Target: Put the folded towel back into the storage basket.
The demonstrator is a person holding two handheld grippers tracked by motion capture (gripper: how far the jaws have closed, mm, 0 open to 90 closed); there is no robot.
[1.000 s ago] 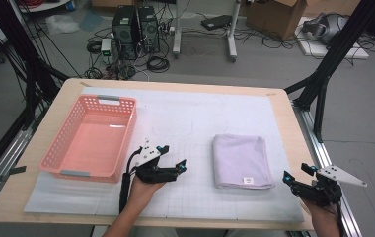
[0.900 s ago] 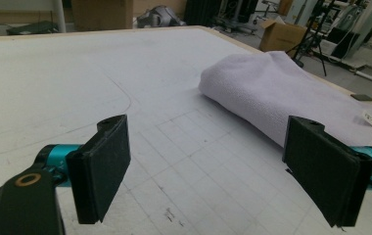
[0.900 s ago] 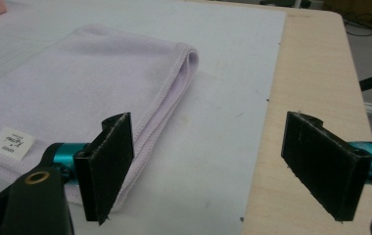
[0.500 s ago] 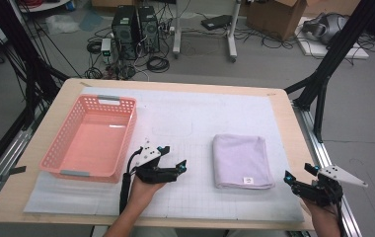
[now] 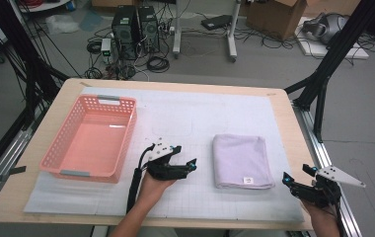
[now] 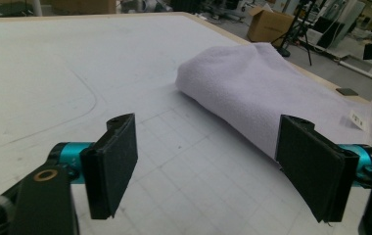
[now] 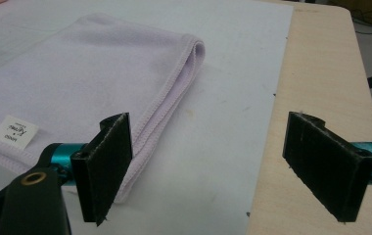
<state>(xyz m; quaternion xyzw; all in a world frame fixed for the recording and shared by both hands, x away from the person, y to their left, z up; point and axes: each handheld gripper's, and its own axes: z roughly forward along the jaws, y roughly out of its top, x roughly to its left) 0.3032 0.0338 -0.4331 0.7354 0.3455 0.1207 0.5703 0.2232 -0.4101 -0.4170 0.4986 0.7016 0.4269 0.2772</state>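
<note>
Flanking the folded towel, both wide-open grippers, mat bare between.

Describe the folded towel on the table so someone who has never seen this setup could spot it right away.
Start from the wooden table with its white gridded mat. A pink basket sits on the mat's left side; the towel lies flat on the right, between the two claws. It is the only soft thing there: pale lilac, folded into a rectangle, with a small white label near its front edge.
</note>
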